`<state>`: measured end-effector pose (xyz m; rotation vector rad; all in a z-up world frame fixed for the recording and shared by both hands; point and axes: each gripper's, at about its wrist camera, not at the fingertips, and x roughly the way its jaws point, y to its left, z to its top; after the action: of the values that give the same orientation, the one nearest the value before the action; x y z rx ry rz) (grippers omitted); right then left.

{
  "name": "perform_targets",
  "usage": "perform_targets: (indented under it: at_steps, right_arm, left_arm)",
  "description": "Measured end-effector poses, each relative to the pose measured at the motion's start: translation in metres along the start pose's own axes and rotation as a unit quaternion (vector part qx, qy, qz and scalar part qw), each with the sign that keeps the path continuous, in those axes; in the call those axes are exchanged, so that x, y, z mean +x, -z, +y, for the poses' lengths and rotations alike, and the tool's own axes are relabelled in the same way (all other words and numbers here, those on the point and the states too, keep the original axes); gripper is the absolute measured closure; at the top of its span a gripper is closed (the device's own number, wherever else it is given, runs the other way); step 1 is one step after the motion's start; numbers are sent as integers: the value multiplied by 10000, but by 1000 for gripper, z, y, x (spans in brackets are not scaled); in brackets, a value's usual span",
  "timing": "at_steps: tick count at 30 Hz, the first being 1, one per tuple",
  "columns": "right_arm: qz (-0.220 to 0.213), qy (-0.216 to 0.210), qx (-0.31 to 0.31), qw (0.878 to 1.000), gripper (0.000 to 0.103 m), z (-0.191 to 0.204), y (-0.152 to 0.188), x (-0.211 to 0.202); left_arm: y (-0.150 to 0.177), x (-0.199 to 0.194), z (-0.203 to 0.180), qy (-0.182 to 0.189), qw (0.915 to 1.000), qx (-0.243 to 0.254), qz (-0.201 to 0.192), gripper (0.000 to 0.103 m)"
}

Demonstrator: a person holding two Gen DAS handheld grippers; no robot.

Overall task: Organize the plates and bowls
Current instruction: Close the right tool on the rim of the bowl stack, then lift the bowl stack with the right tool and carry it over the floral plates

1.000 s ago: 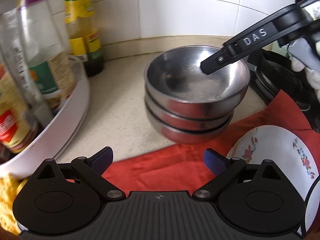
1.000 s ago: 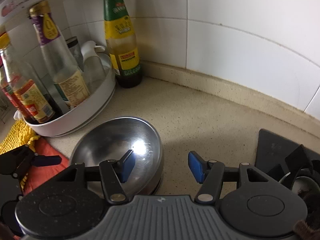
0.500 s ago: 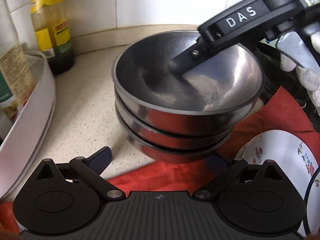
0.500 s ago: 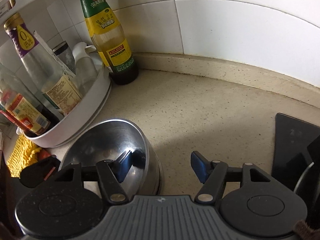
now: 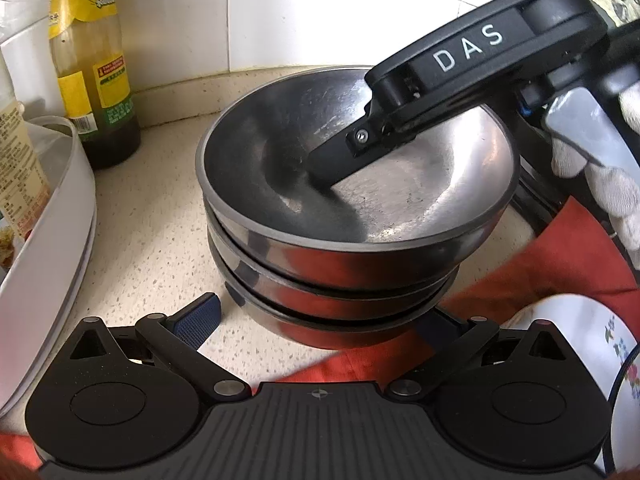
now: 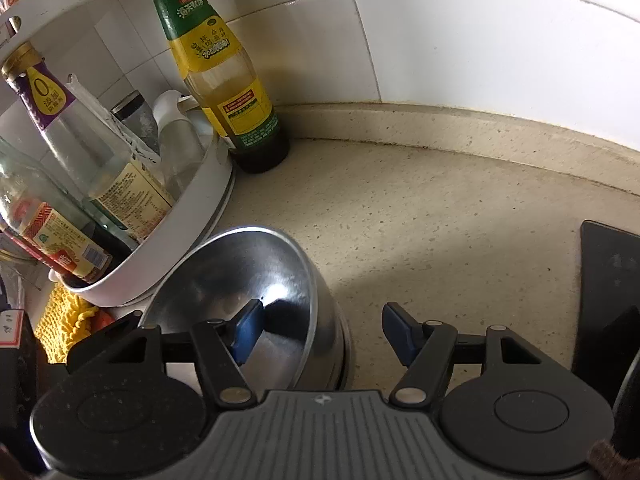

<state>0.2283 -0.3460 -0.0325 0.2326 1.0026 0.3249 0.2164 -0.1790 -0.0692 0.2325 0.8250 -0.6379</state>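
Hidden and cut-off parts

The left gripper [image 5: 316,322] has its right fingertip hidden behind the bowl stack [image 5: 344,280]; the floral plate [image 5: 592,344] runs off the frame's edge.

Three stacked silvery steel bowls [image 5: 344,240] sit on a cream speckled stone counter [image 6: 440,216] beside a red cloth [image 5: 540,264], a white plate sprigged with red-and-green flowers [image 5: 592,344], a yellow-and-green-labelled glass bottle [image 6: 224,80] and what seems a yellow knobbly cloth [image 6: 64,320].
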Motion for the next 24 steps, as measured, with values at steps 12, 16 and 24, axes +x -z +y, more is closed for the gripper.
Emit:
perform_targets:
  at_steps: [12, 16, 24]
  right_arm:
    - [40, -230, 46, 9997, 40, -4, -5, 9]
    - [48, -317, 91, 9994, 40, -6, -8, 12]
    - [135, -619, 124, 9979, 37, -10, -12, 21]
  left_arm:
    - [-5, 7, 3, 103, 9999, 17, -94, 0]
    - [-7, 7, 5, 177, 9997, 111, -127, 0]
    - [-12, 13, -1, 207, 9986, 469, -162, 0]
